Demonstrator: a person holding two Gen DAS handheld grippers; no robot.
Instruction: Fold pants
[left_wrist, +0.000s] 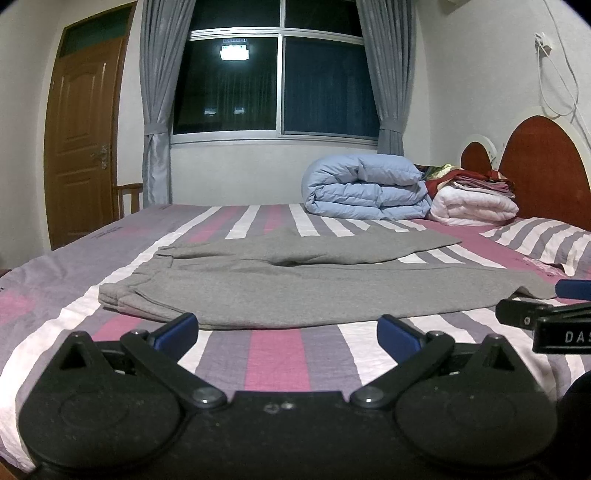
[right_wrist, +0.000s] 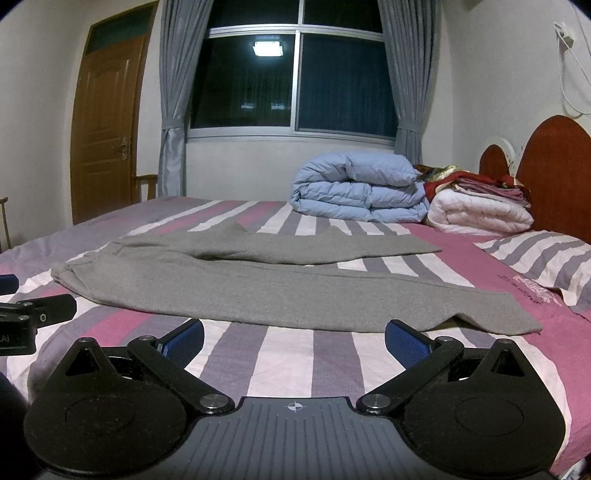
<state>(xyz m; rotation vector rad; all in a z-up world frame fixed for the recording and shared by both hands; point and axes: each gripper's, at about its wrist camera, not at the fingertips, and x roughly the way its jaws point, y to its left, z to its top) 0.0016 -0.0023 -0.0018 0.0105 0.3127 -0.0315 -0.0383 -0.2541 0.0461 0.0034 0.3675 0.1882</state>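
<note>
Grey knit pants (left_wrist: 295, 291) lie spread flat across the striped pink-and-purple bed (left_wrist: 273, 354), legs apart, ready for folding. Left gripper (left_wrist: 288, 338) and right gripper (right_wrist: 293, 341) hover near the closest edge, fingers released, empty.

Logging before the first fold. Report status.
Left gripper open, right gripper open, both empty. Pants flat on bed, legs apart, unfolded. Nothing in the way.
</note>
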